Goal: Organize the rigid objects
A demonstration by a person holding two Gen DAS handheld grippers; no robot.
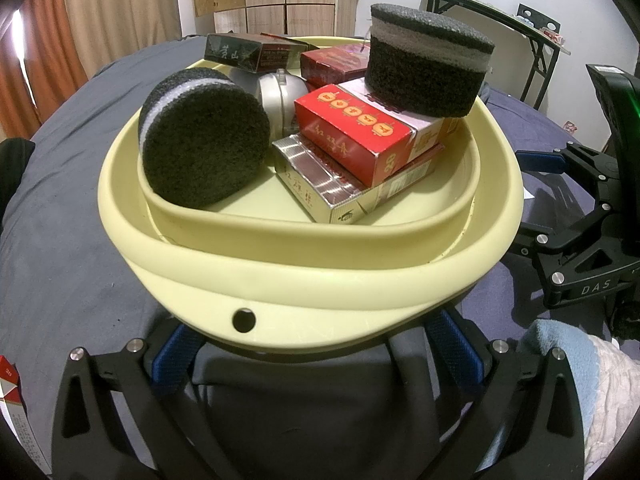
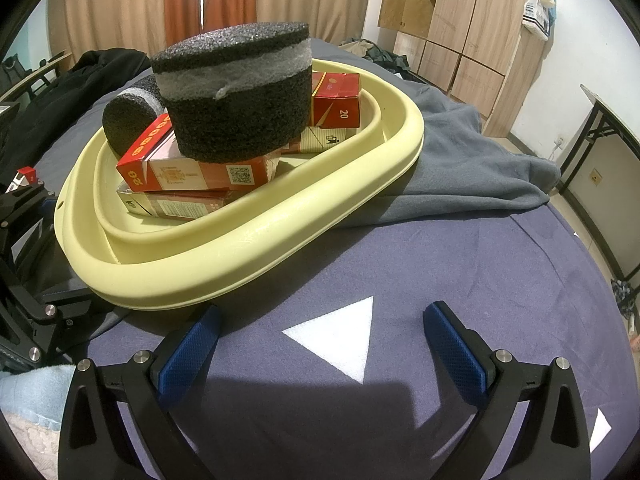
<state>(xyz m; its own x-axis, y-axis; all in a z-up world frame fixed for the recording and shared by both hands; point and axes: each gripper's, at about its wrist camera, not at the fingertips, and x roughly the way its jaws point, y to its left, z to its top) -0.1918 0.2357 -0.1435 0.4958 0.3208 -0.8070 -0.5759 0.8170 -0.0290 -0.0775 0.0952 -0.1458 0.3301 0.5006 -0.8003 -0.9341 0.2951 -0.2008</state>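
Here the pale yellow collapsed plastic basin (image 2: 256, 236) sits on the bed's dark blue cover (image 2: 460, 264), packed with red cardboard boxes (image 1: 352, 136) and two black foam discs (image 1: 204, 140). My left tongs (image 1: 320, 344) straddle its near rim; my right tongs (image 2: 320, 340) gape empty beside it.

Ahead of the left gripper (image 1: 318, 354): one yellow basin (image 1: 320, 256) holding two black foam discs (image 1: 204, 140), five cartons (image 1: 352, 136) and one silver round object (image 1: 280, 98). One further carton (image 1: 10, 392) lies at its left.
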